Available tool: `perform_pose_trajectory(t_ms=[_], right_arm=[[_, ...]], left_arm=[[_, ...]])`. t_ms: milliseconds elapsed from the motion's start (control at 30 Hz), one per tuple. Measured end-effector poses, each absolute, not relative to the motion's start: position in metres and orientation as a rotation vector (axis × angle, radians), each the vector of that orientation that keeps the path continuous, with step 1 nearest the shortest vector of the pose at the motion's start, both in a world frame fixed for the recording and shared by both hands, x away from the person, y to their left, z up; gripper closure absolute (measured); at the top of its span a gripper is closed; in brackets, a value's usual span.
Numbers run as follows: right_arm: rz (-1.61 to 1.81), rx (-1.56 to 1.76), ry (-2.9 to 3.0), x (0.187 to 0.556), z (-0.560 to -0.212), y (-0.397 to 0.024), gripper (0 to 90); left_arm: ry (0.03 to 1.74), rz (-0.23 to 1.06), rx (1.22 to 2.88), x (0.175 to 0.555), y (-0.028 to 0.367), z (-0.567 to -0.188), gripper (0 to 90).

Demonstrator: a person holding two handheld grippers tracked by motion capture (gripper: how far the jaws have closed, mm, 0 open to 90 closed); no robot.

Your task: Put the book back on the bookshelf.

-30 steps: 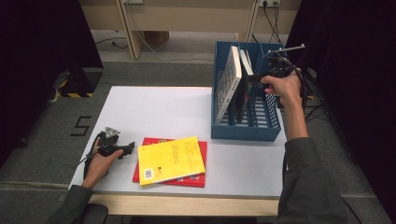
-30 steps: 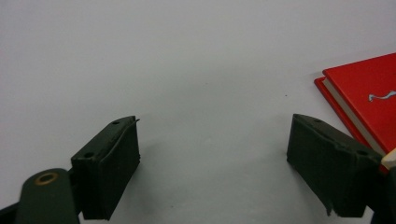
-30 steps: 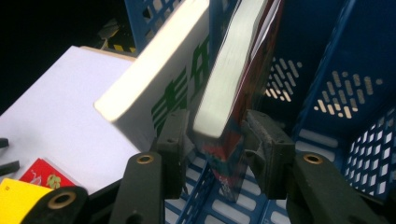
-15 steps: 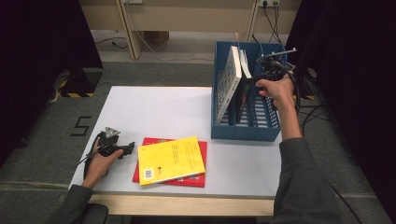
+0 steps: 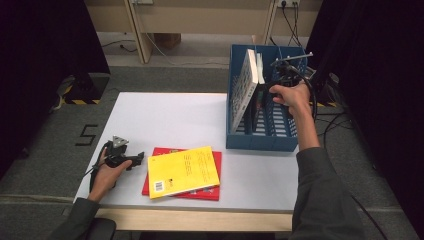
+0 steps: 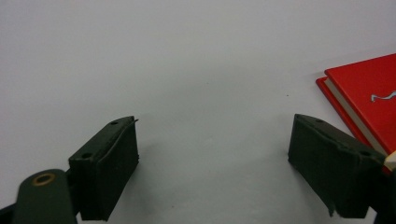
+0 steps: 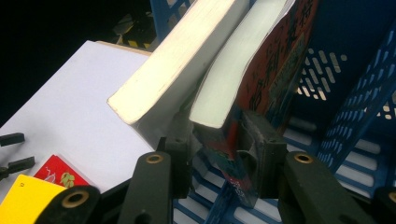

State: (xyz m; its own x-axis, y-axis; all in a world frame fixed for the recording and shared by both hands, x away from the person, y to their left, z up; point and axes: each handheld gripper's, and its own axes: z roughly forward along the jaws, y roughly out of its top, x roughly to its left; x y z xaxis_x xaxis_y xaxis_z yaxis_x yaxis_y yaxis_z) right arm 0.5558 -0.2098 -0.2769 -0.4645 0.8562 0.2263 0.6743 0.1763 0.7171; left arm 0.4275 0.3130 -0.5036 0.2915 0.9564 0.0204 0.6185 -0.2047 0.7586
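blue crate at the tabletop's right edge; right gripper clamps a red-covered book inside; left gripper gapes.

My right gripper has dipped slightly into the crate; its jaws have just been reopening slightly around the red book.

A white desk stands on grey carpet marked with a black "5". Black curtains hang on both sides; wooden frame legs stand behind.
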Motion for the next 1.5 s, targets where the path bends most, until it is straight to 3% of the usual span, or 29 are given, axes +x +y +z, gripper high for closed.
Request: perform_pose_trajectory(t_ms=[467,800,933,1033,1500], right_arm=[[1.123,1.428,2.209,0.532,-0.270,-0.212,53.6],[1.156,1.358,2.201,0.523,-0.258,-0.186,47.6],[1.118,1.364,2.207,0.532,-0.262,-0.175,51.9],[1.072,1.343,2.210,0.538,-0.264,-0.168,61.5],[1.005,1.149,2.333,0.539,-0.261,-0.112,64.5]], left_arm=[[1.405,0.670,1.916,0.427,0.313,-0.504,15.0],[1.404,0.671,1.914,0.428,0.313,-0.504,15.0],[1.408,0.665,1.911,0.428,0.314,-0.504,14.9],[1.408,0.665,1.909,0.428,0.313,-0.504,14.9],[1.408,0.662,1.912,0.428,0.314,-0.504,15.0]])
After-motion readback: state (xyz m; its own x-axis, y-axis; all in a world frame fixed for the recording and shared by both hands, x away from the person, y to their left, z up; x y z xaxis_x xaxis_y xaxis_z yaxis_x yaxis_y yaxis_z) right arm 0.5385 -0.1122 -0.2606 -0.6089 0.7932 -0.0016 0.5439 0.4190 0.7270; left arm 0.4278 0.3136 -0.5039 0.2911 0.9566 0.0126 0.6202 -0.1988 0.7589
